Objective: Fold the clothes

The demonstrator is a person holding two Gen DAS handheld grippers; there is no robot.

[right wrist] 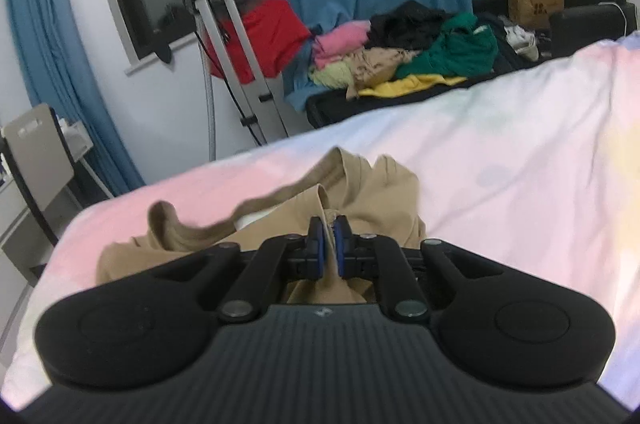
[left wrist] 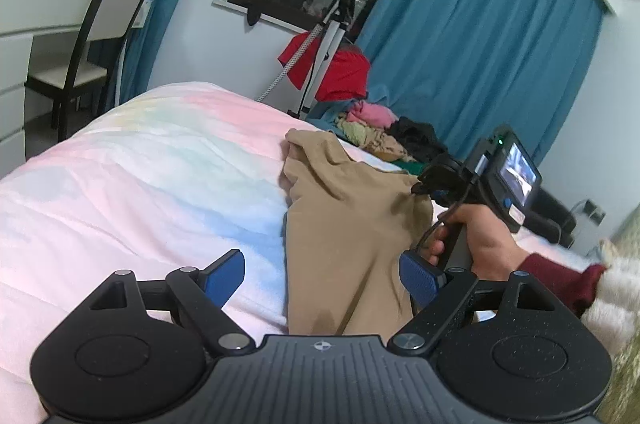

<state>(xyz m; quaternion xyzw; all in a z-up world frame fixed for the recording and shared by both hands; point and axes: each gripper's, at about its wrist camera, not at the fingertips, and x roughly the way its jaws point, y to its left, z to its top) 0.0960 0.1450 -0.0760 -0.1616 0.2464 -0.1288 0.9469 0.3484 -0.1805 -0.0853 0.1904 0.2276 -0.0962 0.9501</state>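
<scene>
Tan garment (left wrist: 352, 224): crumpled on the pastel bed cover (left wrist: 160, 176), its near end running under the left gripper's body and out of sight; the full shape cannot be made out.
Hidden edge: in the right wrist view the tan garment (right wrist: 384, 192) is cut off by the gripper housing, and its raised hem is blurred.
Right gripper (right wrist: 329, 244): blue pads pressed together on a fold of the tan cloth, pinching it just above the bed cover (right wrist: 500, 164).
Right gripper, seen from the left (left wrist: 418, 186): black tip touching the cloth's upper right edge; the pads themselves are hidden by the cloth and the tool body.
Right hand (left wrist: 476, 240): wrapped around the handle, fingers curled over a cable, dark red sleeve at the wrist, forearm cut off at the frame edge.
Left gripper (left wrist: 324, 276): fingers spread wide, holding nothing, hovering low over the tan cloth, one blue pad over the cover, the other by the right hand.
Clothes pile (right wrist: 404, 56): pink, black, green, yellow and patterned pieces heaped beyond the bed; single items hard to separate.
Tripod (left wrist: 328, 36): standing by the window, partly covering a red cloth (left wrist: 344, 72).
Blue curtain (left wrist: 480, 36): hanging behind the pile.
</scene>
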